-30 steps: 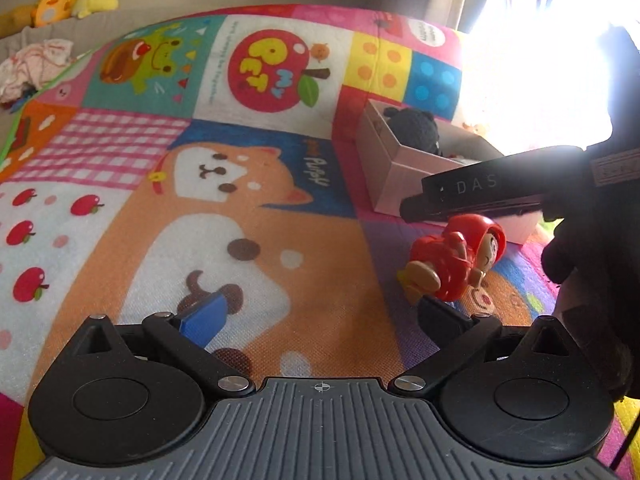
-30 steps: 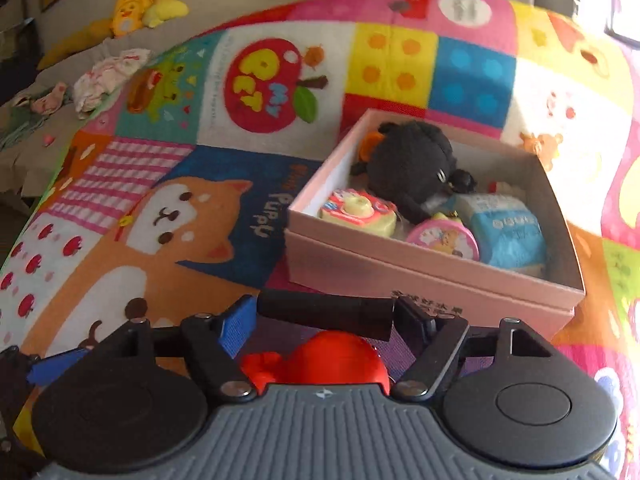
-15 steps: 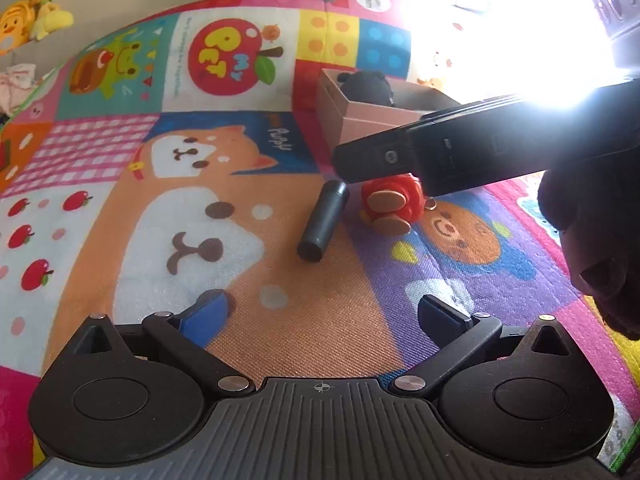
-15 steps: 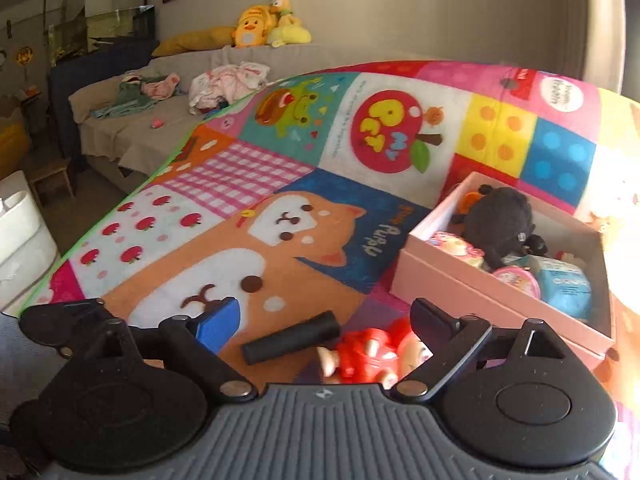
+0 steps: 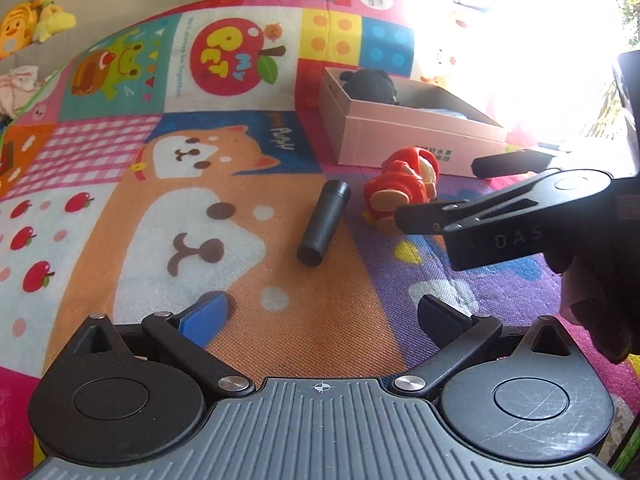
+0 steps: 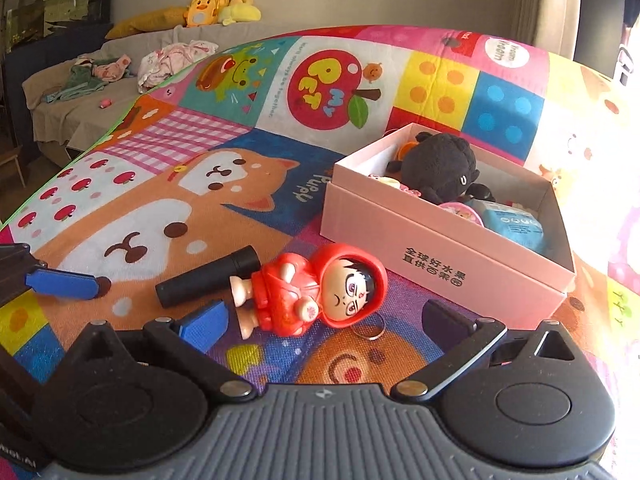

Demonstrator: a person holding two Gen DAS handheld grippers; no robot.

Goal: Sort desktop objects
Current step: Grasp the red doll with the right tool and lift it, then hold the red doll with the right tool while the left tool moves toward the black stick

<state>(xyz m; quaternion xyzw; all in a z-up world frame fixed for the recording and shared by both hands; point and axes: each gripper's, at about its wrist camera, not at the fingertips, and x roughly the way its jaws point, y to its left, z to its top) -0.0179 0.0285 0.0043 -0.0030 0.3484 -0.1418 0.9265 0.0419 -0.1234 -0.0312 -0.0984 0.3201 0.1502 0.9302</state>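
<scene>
A black cylinder [image 6: 208,278] lies loose on the colourful play mat [image 6: 224,216], just left of a red-hooded toy figure [image 6: 312,292] on its back. My right gripper [image 6: 324,322] hovers low over the figure; its jaws are opening, the figure's lower edge lies between the pads, and neither pad presses on it. Behind stands an open pink box [image 6: 440,252] holding a black plush [image 6: 440,168] and a blue packet [image 6: 516,224]. My left gripper [image 5: 322,318] stands open and empty over the mat, short of the cylinder [image 5: 324,222], the figure [image 5: 404,188] and the box [image 5: 400,136].
The right gripper [image 5: 460,190] and a dark-gloved hand [image 5: 592,280] fill the right of the left wrist view. A small metal ring [image 6: 372,330] lies by the figure's head. A sofa [image 6: 80,92] with clothes and yellow plush toys [image 6: 216,2] sits beyond the mat's far left edge.
My right gripper was shut on the black cylinder above the figure; it has opened wide, and the cylinder now lies on the mat. The left gripper has stayed open and empty.
</scene>
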